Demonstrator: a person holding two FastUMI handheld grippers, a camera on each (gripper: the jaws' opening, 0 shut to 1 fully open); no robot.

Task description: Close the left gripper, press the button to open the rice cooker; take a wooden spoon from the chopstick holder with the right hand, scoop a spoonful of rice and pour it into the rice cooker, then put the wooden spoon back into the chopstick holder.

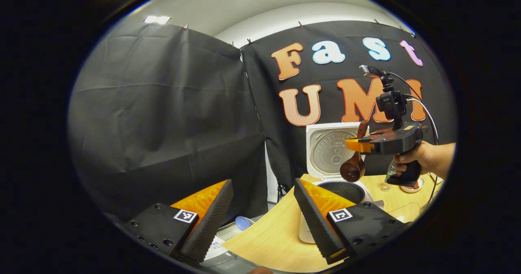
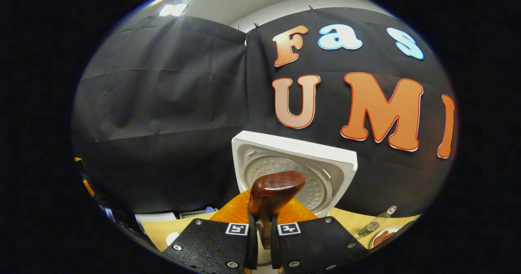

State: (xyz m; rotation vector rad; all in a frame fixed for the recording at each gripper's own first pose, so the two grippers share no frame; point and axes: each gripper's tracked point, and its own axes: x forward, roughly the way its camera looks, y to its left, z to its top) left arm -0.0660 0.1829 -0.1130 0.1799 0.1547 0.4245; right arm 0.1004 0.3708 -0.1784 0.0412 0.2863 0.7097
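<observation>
The white rice cooker stands open on the wooden table, its lid upright and the dark inner pot exposed. In the left gripper view, a hand holds my right gripper above the pot. It is shut on the wooden spoon, whose bowl hangs down just over the pot's rim. In the right gripper view the spoon is clamped between the fingers of the right gripper, in front of the lid. My left gripper is open and holds nothing, low and left of the cooker.
The light wooden table runs under the cooker. A white container sits partly hidden behind my left gripper's finger. A small dish and a glass bottle lie to the right of the cooker. Black cloth walls close the back.
</observation>
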